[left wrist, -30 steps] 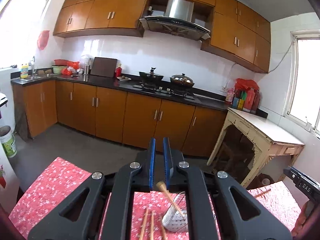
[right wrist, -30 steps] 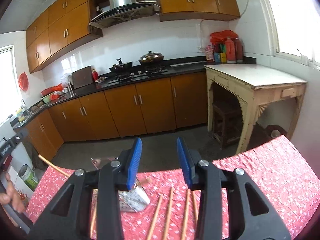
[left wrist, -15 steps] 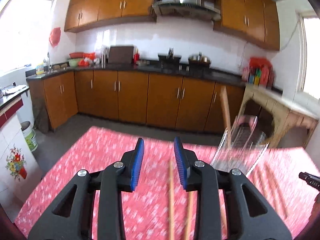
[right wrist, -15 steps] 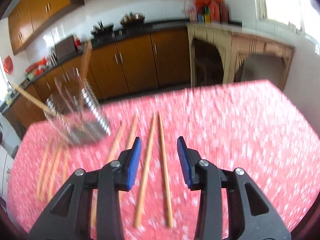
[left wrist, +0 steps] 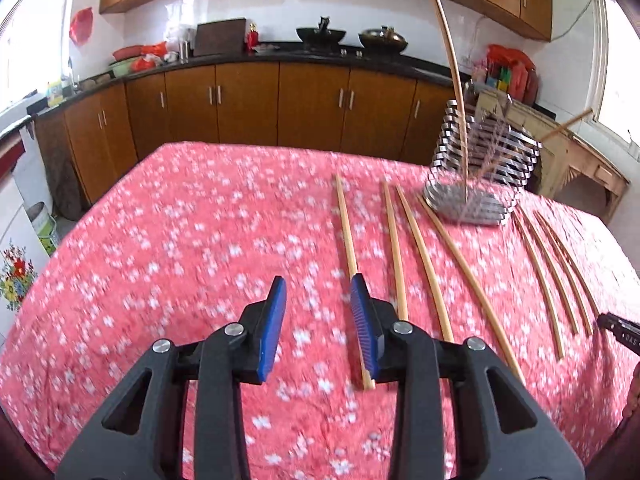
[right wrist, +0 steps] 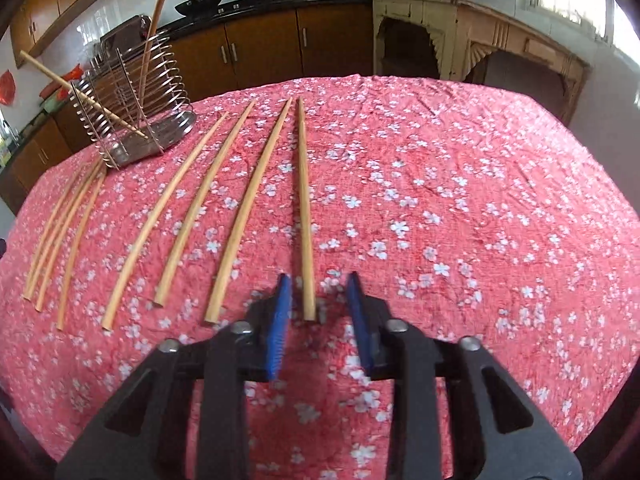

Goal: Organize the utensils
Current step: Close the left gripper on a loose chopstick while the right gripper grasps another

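Observation:
Several wooden chopsticks lie in rows on the red floral tablecloth (left wrist: 180, 240). A wire utensil holder (left wrist: 476, 176) stands at the far side with two chopsticks leaning in it; it also shows in the right wrist view (right wrist: 132, 108). My left gripper (left wrist: 318, 312) is open and empty; the leftmost chopstick (left wrist: 348, 248) runs along its right finger. My right gripper (right wrist: 318, 300) is open, low over the cloth (right wrist: 460, 200), and the near end of the rightmost chopstick (right wrist: 305, 216) lies between its fingertips.
Kitchen cabinets (left wrist: 248, 104) and a counter with pots line the far wall. A worn cream side table (right wrist: 472, 36) stands beyond the table's right side. The tip of the other gripper (left wrist: 620, 330) shows at the right edge of the left wrist view.
Both grippers have tilted down from the room toward the table and dropped low over the chopsticks. The left gripper was shut a second ago and has opened.

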The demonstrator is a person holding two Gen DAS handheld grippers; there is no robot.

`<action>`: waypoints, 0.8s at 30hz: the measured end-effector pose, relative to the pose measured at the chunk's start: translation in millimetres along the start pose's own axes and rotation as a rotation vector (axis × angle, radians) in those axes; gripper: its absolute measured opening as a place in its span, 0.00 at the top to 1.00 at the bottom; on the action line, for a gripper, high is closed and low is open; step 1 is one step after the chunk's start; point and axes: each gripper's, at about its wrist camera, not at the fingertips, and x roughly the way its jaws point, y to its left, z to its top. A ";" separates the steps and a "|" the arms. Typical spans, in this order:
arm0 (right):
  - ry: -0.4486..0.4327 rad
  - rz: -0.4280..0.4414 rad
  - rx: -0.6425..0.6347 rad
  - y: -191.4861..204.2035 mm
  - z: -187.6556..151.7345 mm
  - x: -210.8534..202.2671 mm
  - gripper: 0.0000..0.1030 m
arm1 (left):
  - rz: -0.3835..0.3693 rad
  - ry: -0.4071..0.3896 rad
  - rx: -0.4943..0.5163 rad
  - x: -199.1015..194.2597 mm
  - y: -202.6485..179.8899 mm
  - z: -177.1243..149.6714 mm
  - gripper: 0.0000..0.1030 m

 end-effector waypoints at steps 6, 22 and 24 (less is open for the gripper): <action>0.014 -0.041 0.149 -29.6 17.6 9.9 0.92 | -0.013 0.058 0.022 10.7 -10.7 -9.6 0.66; 0.026 -0.055 0.184 -39.6 38.7 26.8 0.92 | 0.085 0.201 0.107 52.0 -20.1 0.7 0.93; 0.024 -0.067 0.187 -43.9 42.5 29.7 0.92 | 0.106 0.199 0.086 57.8 -8.5 7.7 0.93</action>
